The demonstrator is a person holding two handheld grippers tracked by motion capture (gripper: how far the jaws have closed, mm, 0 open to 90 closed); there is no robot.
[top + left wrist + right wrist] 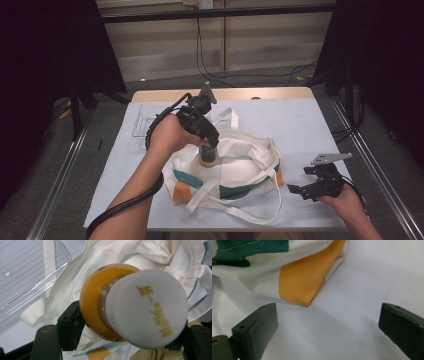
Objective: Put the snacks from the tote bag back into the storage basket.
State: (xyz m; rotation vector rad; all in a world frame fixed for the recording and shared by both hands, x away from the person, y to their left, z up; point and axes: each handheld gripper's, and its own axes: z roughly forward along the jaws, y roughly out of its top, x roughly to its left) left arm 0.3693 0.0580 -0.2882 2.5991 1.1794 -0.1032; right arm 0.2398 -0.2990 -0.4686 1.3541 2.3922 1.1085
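A white tote bag (pixel 235 170) with green and orange panels lies in the middle of the table. My left gripper (pixel 207 145) hangs over the bag's open mouth, shut on a bottle of orange drink (pixel 208 155). In the left gripper view the bottle (pixel 95 302) shows its white cap (pixel 147 307) with gold lettering, held between the two black jaws. My right gripper (pixel 305 186) rests open near the bag's right corner, nothing between its jaws. The right gripper view has the bag's orange corner (pixel 304 282) just ahead of the fingertips (pixel 257 325).
A clear plastic tray (pixel 142 120) lies at the table's back left, also visible as the clear tray (pixel 25 277) behind the bag. The bag's straps (pixel 250 212) trail toward the front edge. The table (pixel 310 125) has a pale blue cover; dark curtains stand at both sides.
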